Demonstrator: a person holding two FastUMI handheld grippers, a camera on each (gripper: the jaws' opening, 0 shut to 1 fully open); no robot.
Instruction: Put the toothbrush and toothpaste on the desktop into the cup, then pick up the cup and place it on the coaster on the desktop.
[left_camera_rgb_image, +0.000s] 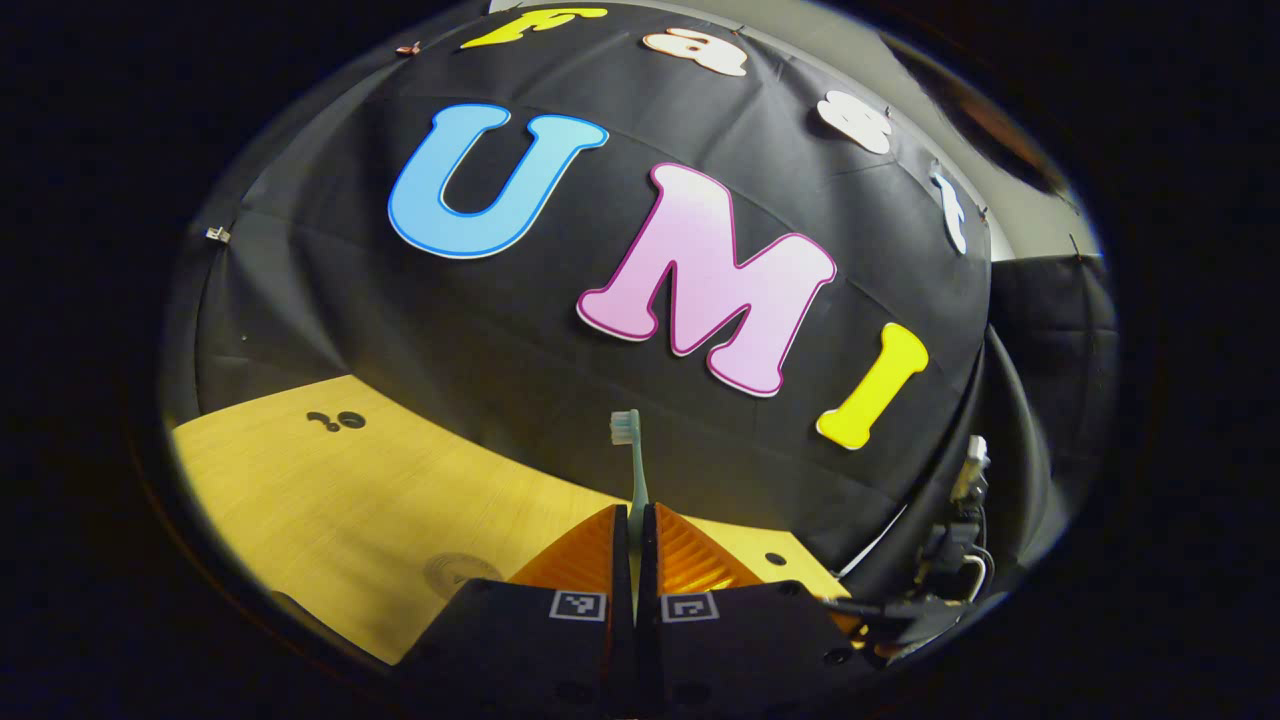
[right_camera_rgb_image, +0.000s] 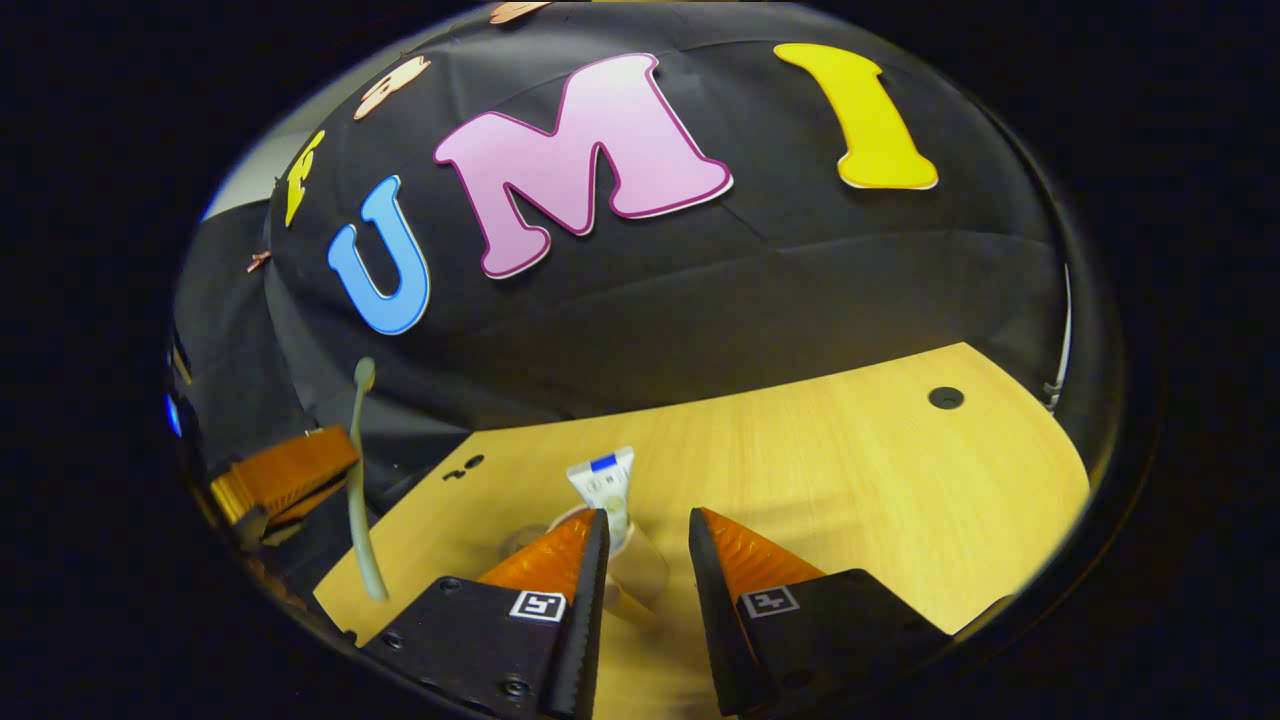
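Note:
My left gripper is shut on the handle of a pale green toothbrush, which stands upright with its head on top, lifted above the table. In the right gripper view that gripper and the toothbrush hang at the far left. A white toothpaste tube stands in a pale cup on the wooden table. My right gripper is open, with the cup between its fingers; contact is unclear. A faint round coaster lies on the table.
Dark round holes mark the tabletop. The booth's black cloth wall rises right behind the table. Cables and a connector hang at the table's right end in the left gripper view.

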